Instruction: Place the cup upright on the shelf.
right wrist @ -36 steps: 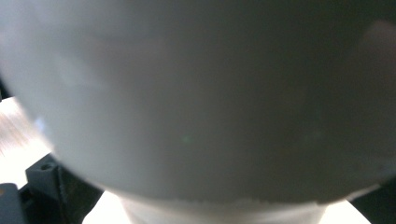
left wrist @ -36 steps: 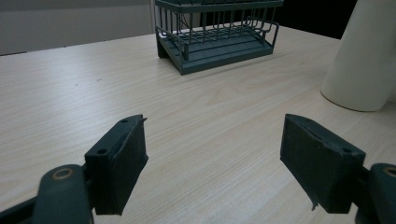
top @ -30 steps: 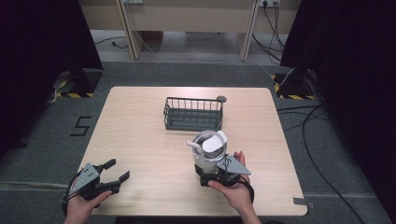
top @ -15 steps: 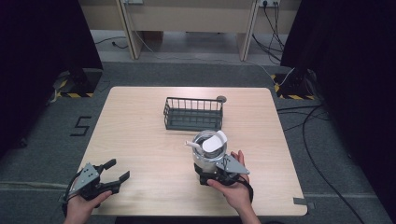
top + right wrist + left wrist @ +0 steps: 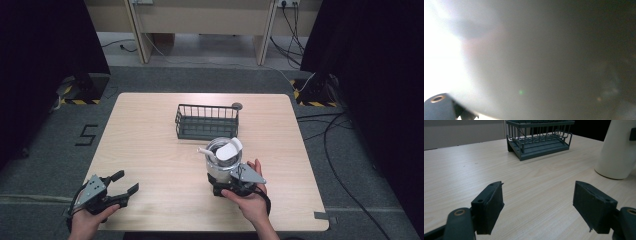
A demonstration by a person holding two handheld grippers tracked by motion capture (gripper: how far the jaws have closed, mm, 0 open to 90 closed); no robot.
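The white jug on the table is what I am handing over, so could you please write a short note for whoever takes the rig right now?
Right gripper: its fingers have just been closing at the near side of the white jug; whether they press on it cannot be told.
Left gripper: open, holding nothing, low over the table at its near left corner.
The jug stands upright near the middle of the table, with the dark wire basket just behind it.
Done: the right gripper is at the jug.
Left: probably confirm the grip, then lift the jug.

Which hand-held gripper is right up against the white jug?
The right hand-held gripper, pressed against the white jug. The left hand-held gripper sits far away, jaws wide open.
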